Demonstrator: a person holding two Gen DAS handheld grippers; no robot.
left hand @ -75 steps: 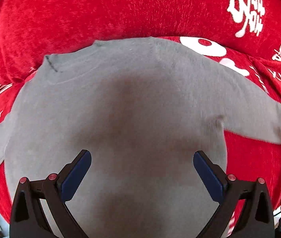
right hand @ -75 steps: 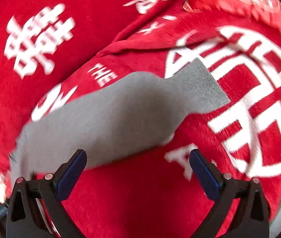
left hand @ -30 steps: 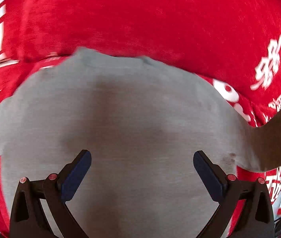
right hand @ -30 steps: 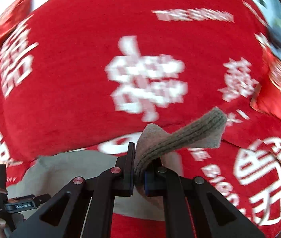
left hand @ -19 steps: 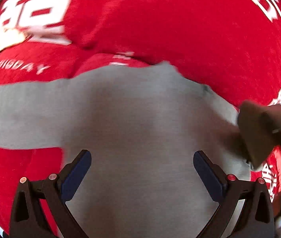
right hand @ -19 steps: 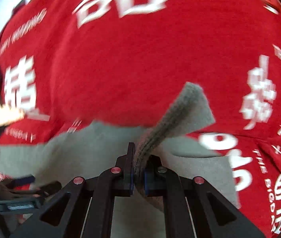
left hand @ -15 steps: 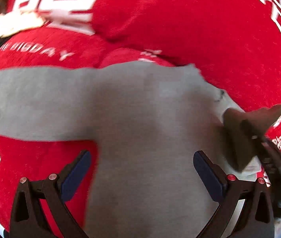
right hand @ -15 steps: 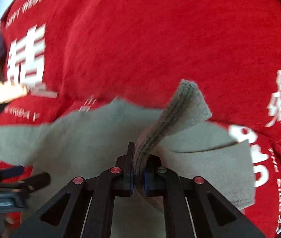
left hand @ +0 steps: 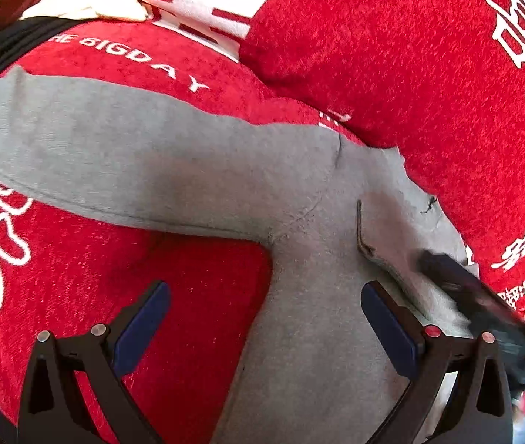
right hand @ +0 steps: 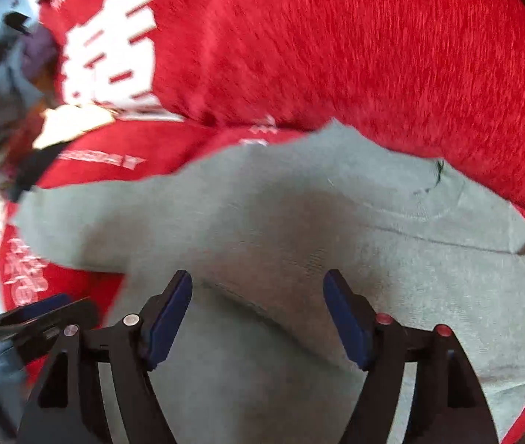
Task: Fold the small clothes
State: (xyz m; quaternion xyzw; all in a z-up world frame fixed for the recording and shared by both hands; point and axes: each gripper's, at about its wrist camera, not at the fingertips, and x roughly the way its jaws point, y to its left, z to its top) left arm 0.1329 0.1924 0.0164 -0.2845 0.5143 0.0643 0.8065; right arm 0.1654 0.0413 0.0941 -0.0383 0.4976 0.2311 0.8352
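We see a small grey sweater point(left hand: 195, 170) lying flat on a red cover point(left hand: 391, 55) printed with white characters and the words "THE BIGDAY". In the left wrist view one sleeve point(left hand: 77, 148) stretches out to the left across the red fabric, and the body of the garment runs toward the near edge between the fingers. The neckline point(right hand: 436, 199) sits at the far side, close to a plump red cushion point(right hand: 354, 44). To the right of the body, the other sleeve's ribbed cuff point(left hand: 369, 248) lies folded in over the chest, its edge lifted a little off the fabric below.

Our right gripper point(right hand: 258, 314) hangs over the sweater's middle, and its jaws are opening; grey fabric lies below the gap, and the blue pads point(right hand: 343, 318) press on nothing. In the left wrist view that same tool shows as a blurred dark shape at the right, just beside the folded cuff.

Our left gripper point(left hand: 262, 329) stands spread wide, one finger over bare red cover and the other over the sweater's body, gripping nothing.

At the far left a cream cloth point(left hand: 88, 0) and a dark strap point(left hand: 14, 44) lie on the cover, well apart from the sweater.
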